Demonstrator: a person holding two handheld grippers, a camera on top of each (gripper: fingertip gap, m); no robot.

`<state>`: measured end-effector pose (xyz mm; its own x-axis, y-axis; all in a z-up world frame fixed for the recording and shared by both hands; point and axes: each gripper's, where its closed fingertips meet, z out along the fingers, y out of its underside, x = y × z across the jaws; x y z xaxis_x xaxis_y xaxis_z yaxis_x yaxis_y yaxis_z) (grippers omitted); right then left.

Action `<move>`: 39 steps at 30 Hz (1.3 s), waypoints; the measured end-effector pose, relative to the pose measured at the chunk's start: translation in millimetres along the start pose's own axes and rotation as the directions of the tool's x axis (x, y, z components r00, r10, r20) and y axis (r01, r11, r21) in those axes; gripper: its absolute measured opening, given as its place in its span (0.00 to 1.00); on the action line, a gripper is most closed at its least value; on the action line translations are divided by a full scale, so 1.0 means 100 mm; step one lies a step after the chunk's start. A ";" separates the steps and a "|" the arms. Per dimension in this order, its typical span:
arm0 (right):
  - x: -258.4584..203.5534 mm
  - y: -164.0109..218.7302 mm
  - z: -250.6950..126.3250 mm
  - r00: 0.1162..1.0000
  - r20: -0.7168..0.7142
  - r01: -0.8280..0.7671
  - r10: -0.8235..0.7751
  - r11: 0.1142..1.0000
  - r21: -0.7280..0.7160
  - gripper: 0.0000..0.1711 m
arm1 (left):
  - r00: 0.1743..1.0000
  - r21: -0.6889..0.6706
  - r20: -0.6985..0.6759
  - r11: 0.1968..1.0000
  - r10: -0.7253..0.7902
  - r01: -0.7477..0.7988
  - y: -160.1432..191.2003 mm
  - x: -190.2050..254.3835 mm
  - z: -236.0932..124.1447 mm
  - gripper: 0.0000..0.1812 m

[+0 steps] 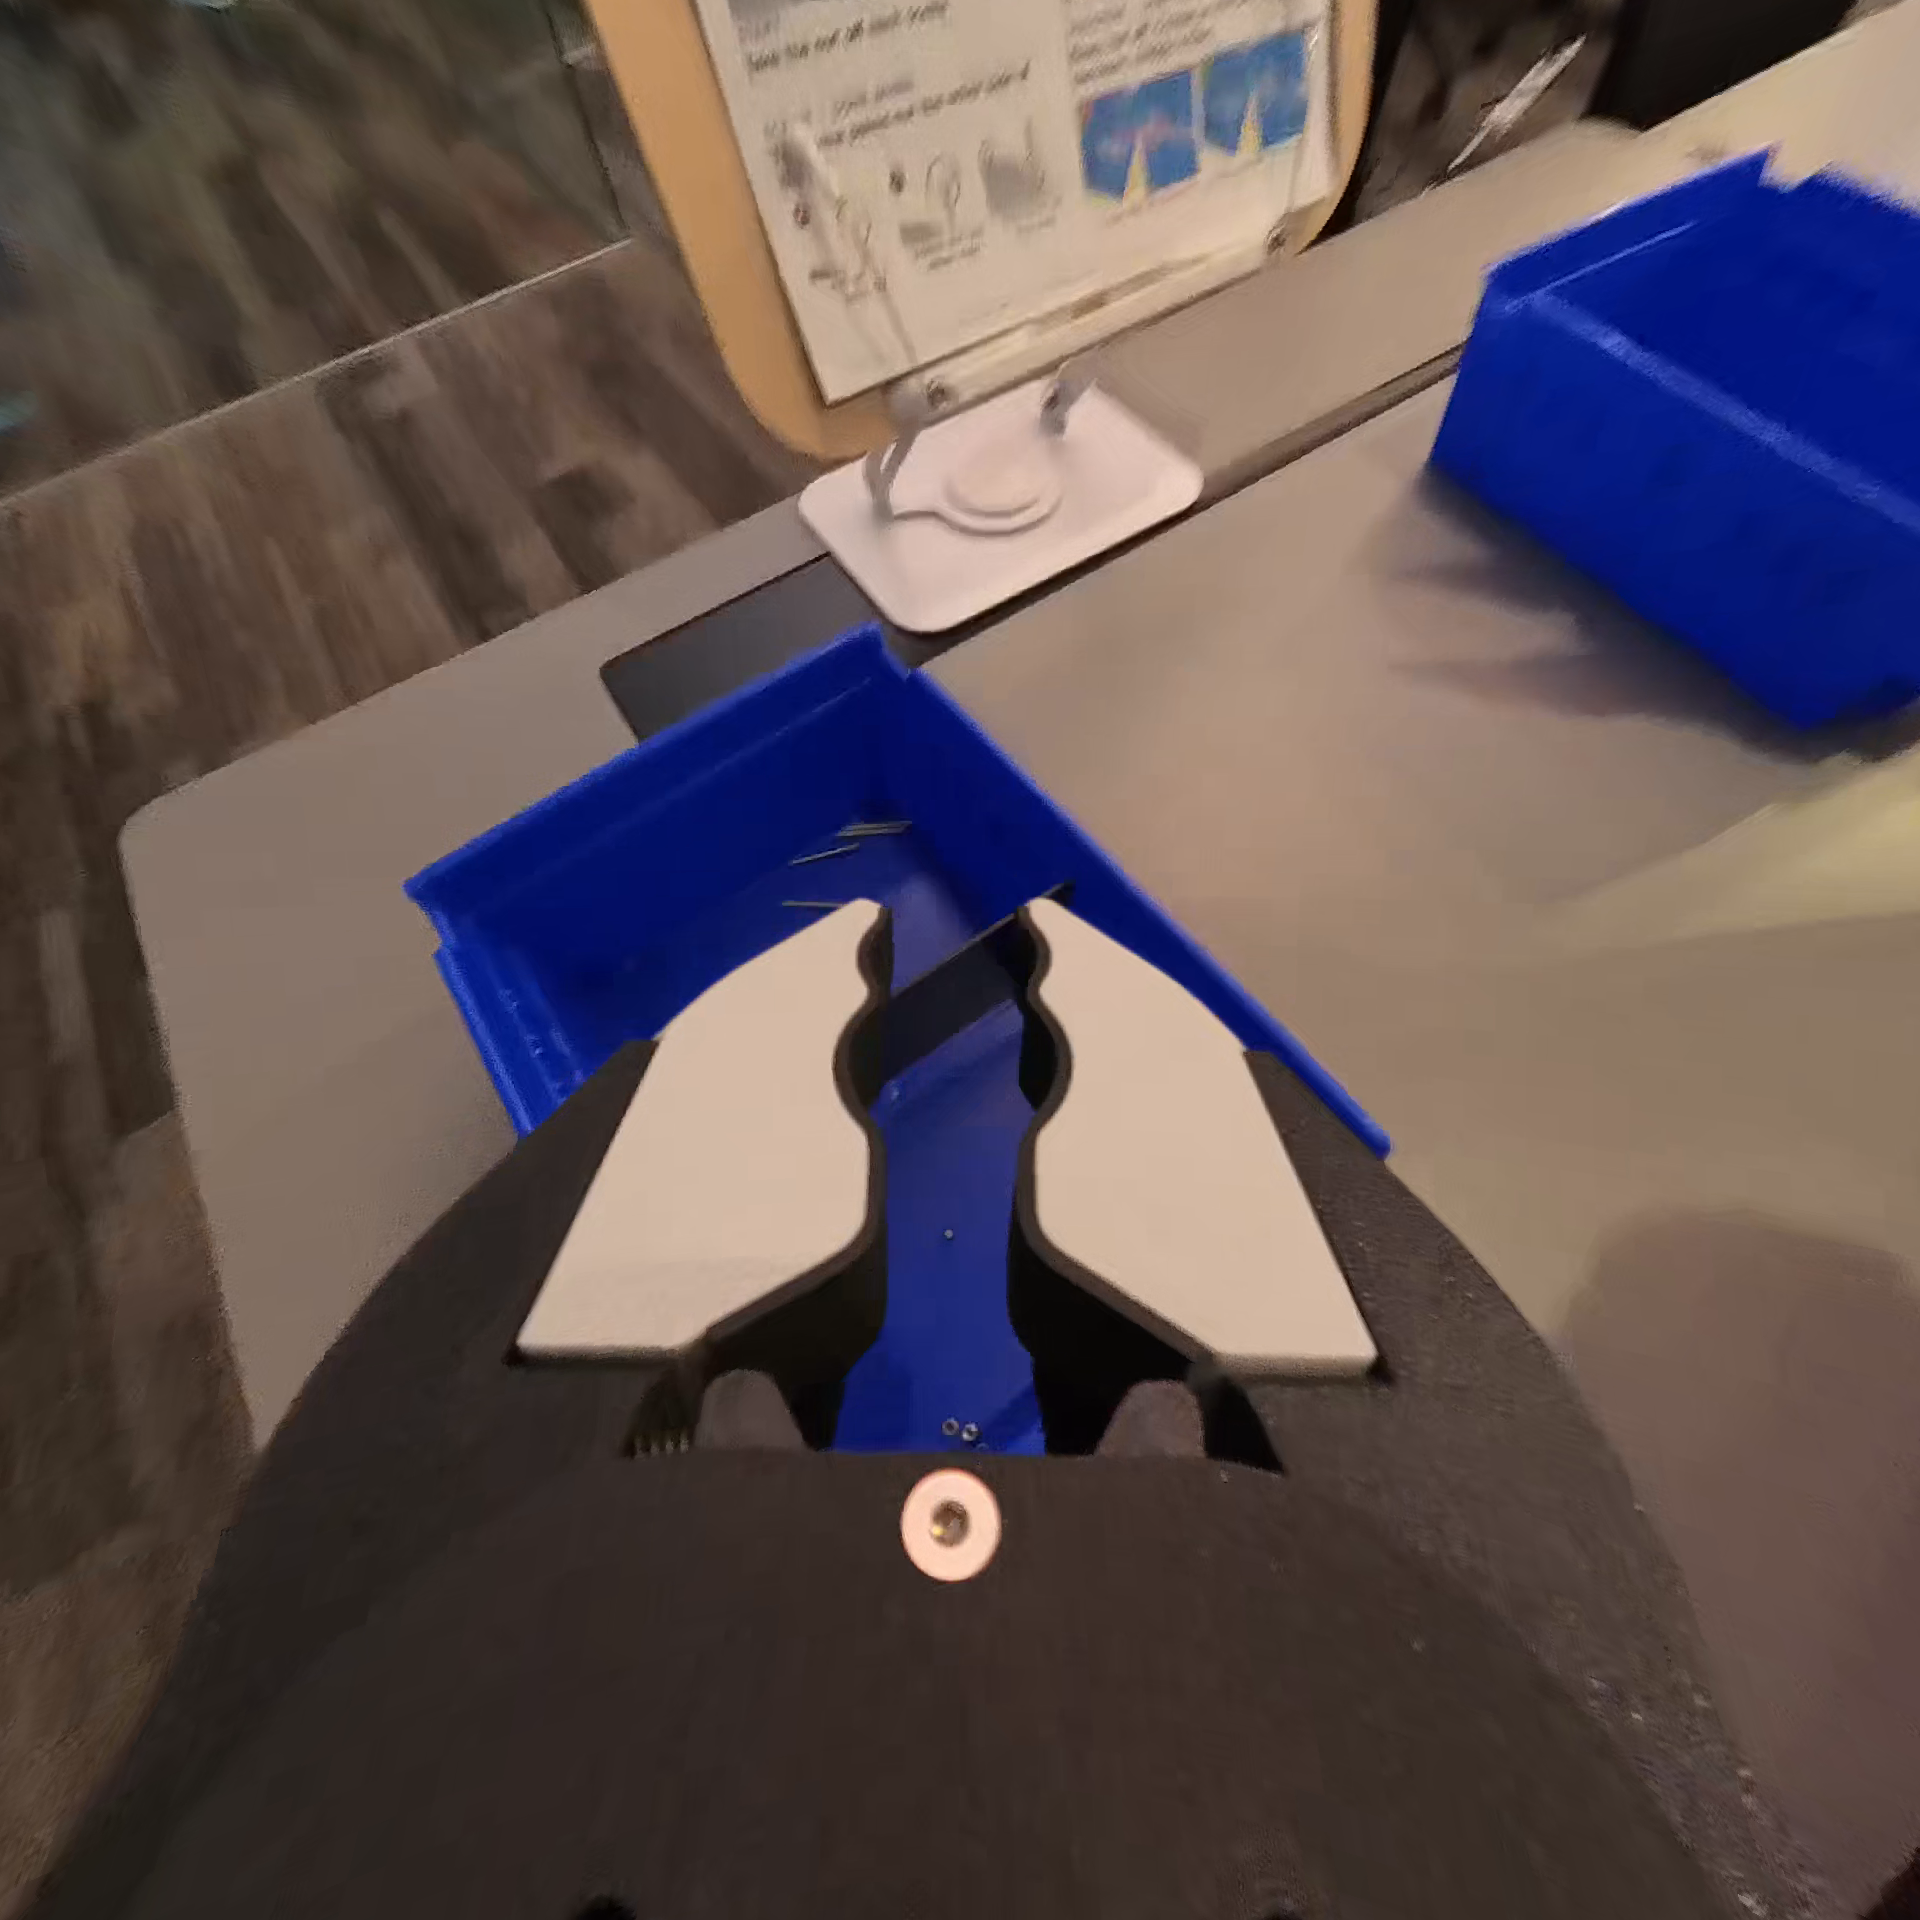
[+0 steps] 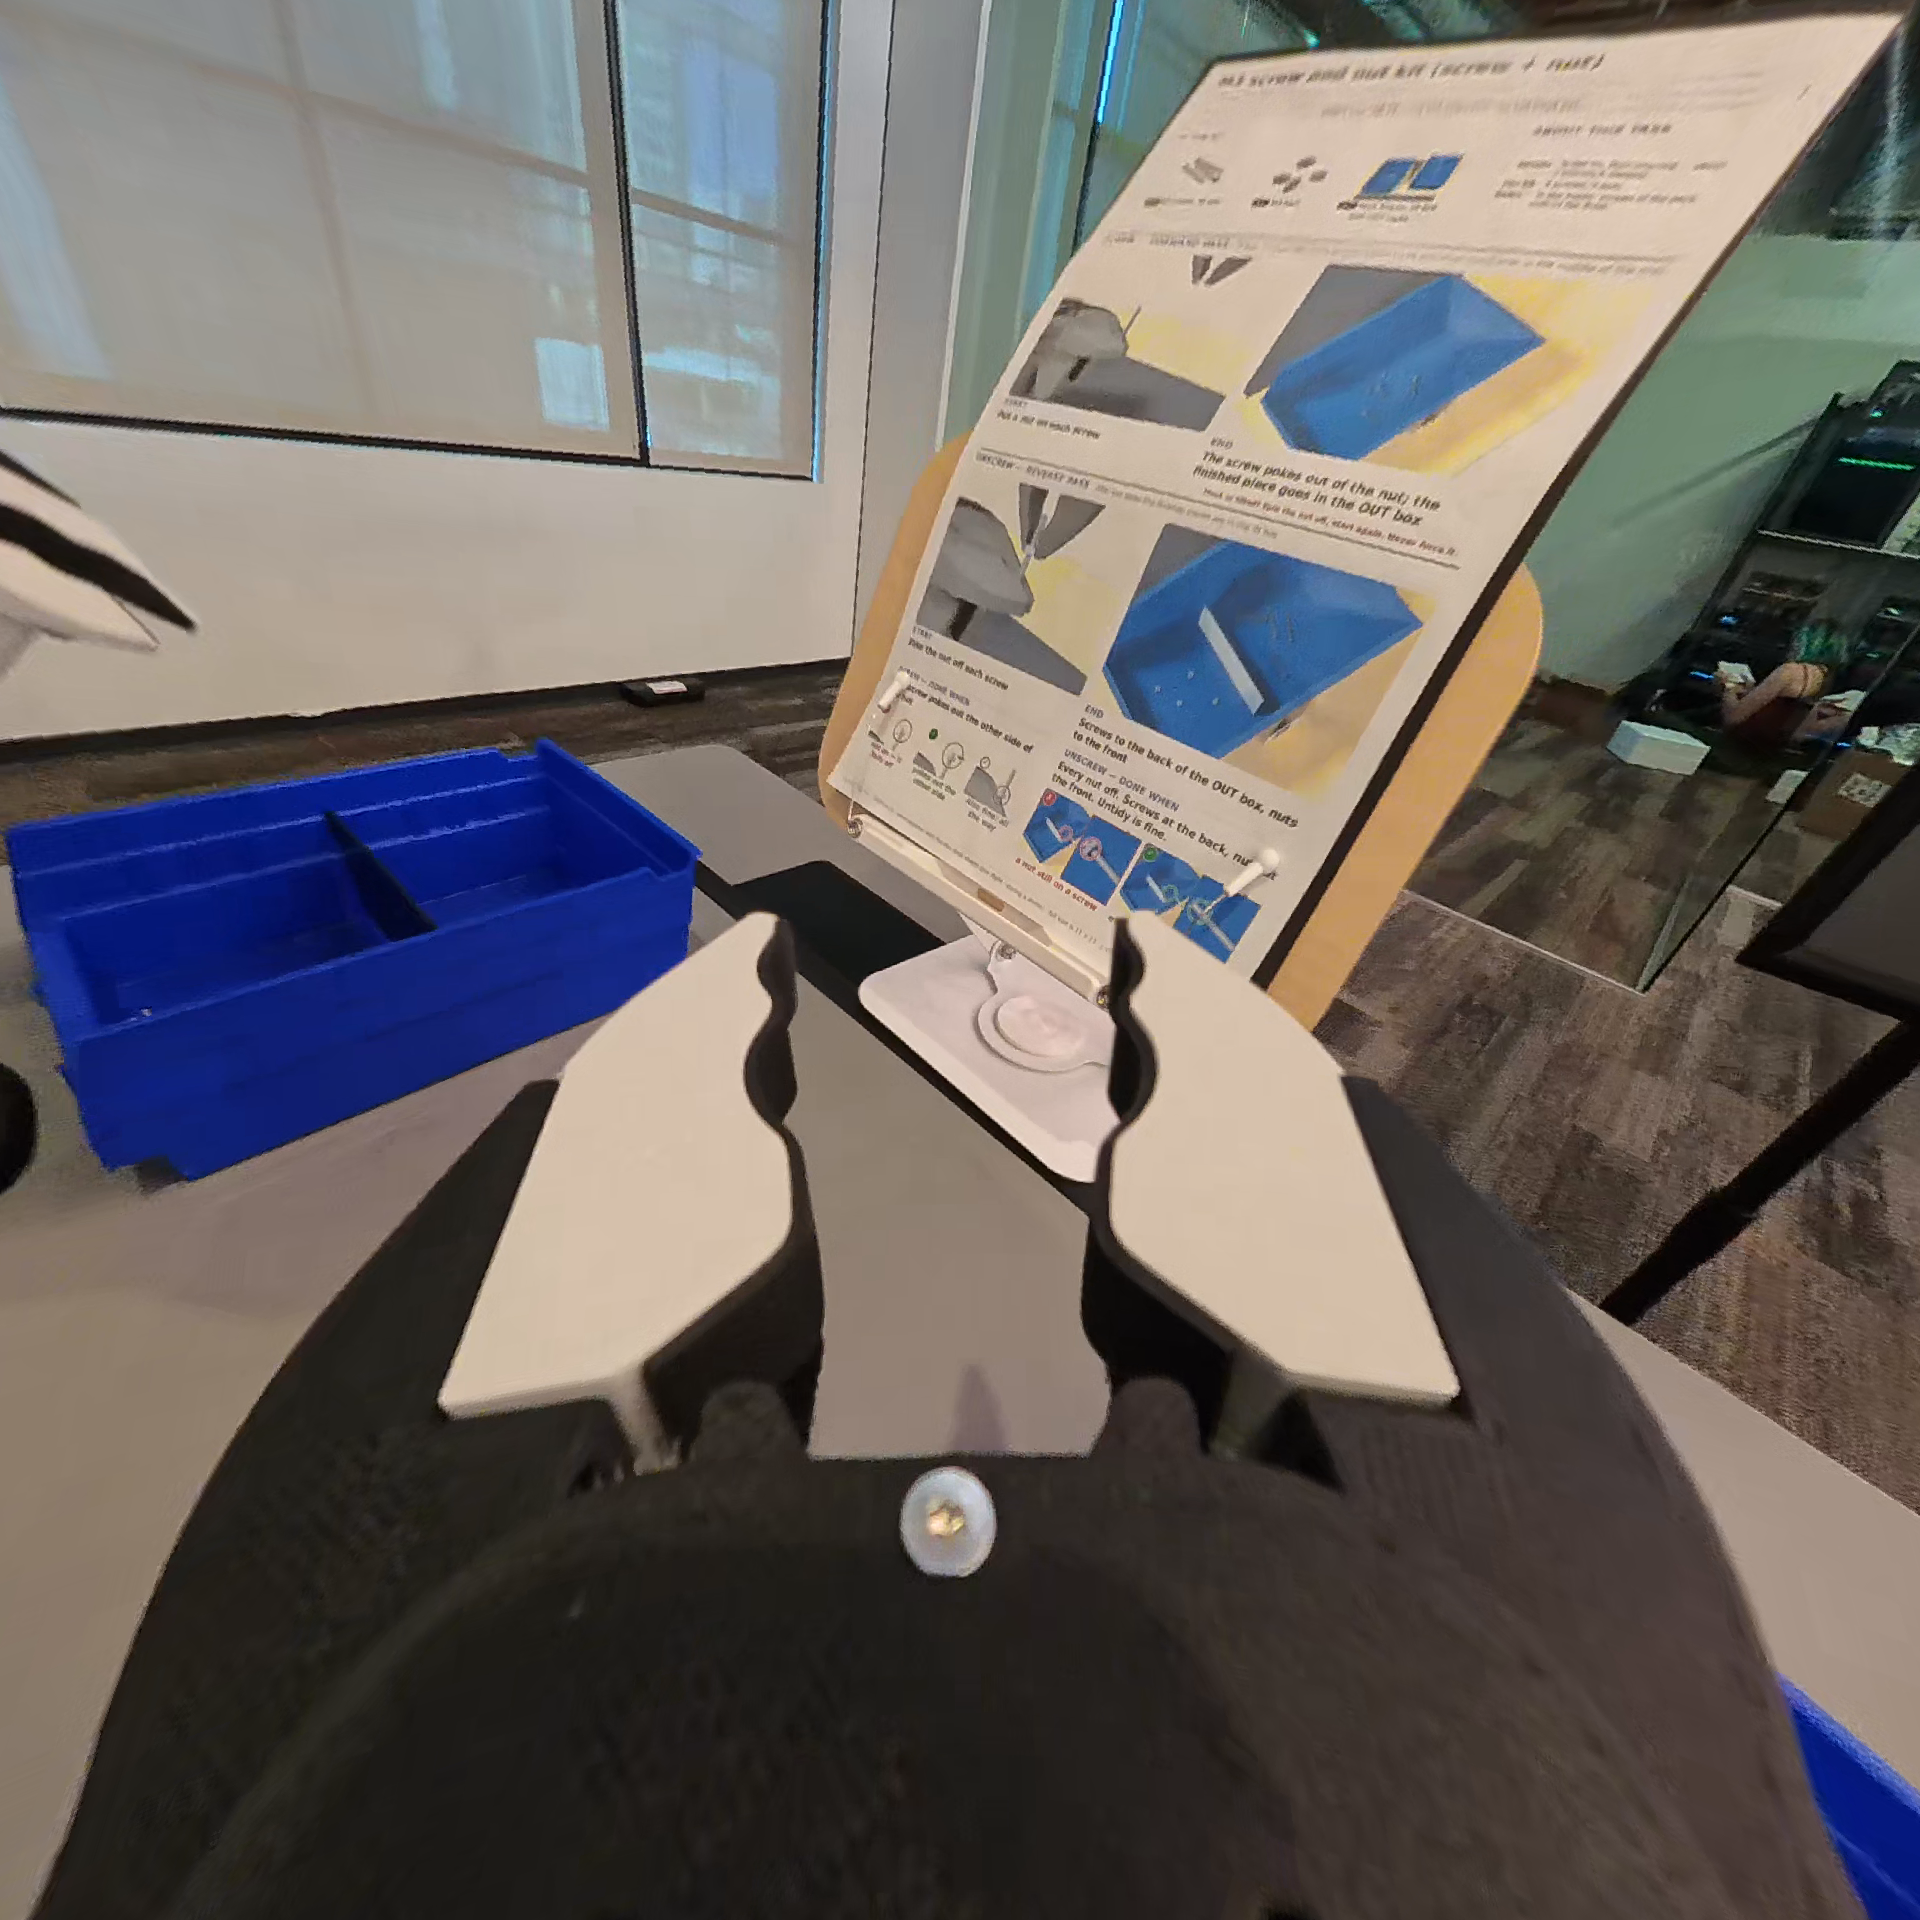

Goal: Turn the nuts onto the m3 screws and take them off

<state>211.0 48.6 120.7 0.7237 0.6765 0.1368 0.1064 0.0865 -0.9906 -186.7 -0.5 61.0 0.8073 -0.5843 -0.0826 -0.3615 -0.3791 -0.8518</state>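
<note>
- Left gripper: hangs above the near blue bin, fingers parted with a narrow gap, nothing between them.
- Screws: in the far compartment of that bin, beyond the dark divider, just past the fingertips and slightly left. About three thin bright streaks counted; blur makes the count uncertain. Their long axes run roughly left-right, across the finger line.
- Nuts: on the bin floor in the near compartment, below the finger gap. Three or four tiny specks counted.
- Right gripper: fingers spread wide and empty, over bare table, well apart from the bin holding the parts. Judgement: the left one is nearer.
- Bins: two blue ones; second bin lies far right in the left wrist view.
- One instruction board on a white stand, at the far edge.
</note>
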 end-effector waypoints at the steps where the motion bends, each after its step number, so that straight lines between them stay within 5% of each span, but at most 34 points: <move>1: 0.02 -0.04 -0.05 1.000 -0.005 -0.002 0.002 1.000 0.003 0.33 | 1.000 -0.008 0.021 1.000 0.010 -0.009 0.06 0.00 0.04 0.10; 9: 0.24 -0.27 -0.49 0.994 -0.047 -0.095 0.096 0.995 0.023 0.31 | 0.989 -0.214 -0.104 0.973 -0.109 0.084 0.73 0.23 0.36 0.08; 20: 0.30 -0.29 -0.55 0.997 -0.076 -0.029 0.032 0.999 0.030 0.26 | 0.997 -0.444 0.051 0.892 -0.066 0.082 1.39 0.16 0.47 0.09; 39: 0.33 -0.03 -0.44 0.995 -0.094 0.011 -0.023 0.992 -0.125 0.27 | 0.998 -0.575 0.025 0.815 -0.061 0.064 1.49 0.16 0.62 0.08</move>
<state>265.1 38.3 128.6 0.7819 0.6025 0.1599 0.1992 0.0017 -0.9800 -198.4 -22.2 -98.9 0.8391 -0.5423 -0.0436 -0.5116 -0.7593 -0.4022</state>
